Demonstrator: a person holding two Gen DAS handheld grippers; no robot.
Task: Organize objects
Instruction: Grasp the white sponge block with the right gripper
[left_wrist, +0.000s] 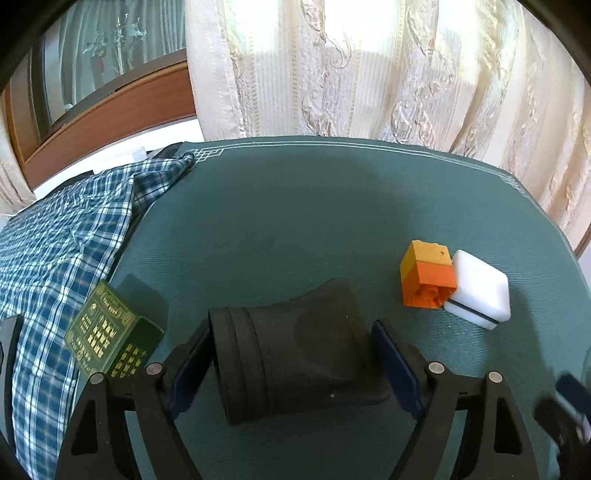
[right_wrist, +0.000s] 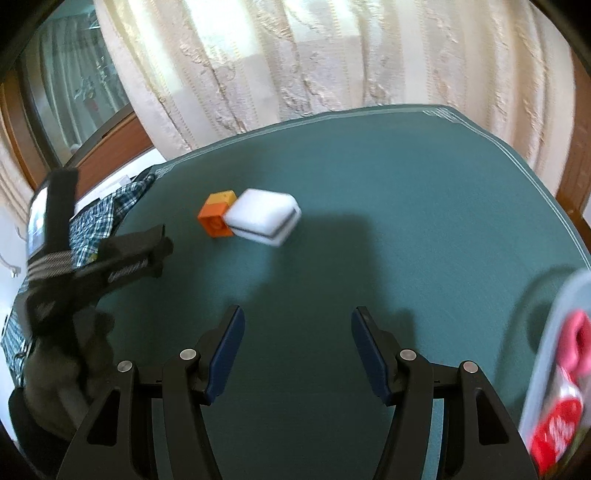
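Left claw (left_wrist: 293, 354) pinching a black cup (left_wrist: 295, 350) lying on its side, pads pressed on its two flanks, rim toward the left. Hard to tell whether lifted clear of the green table (left_wrist: 277, 221) or resting on it. Right claw (right_wrist: 297, 347) spread, nothing between the pads, hovering over bare cloth. Right of that claw, at the table's near edge, a clear bin (right_wrist: 565, 369) with red things inside, blurred. Left of the cup, a dark green box (left_wrist: 110, 339), half on a checked cloth (left_wrist: 62, 236). Beyond the cup, farther across the table, an orange block (left_wrist: 428, 275) touching a white case (left_wrist: 478, 288). Behind all, pale curtains (left_wrist: 369, 66).

Step in hand, by the look of it: carrying the cup to storage. Next move likely calls for swinging it toward the bin, tilted mouth kept clear of the block, then letting go.
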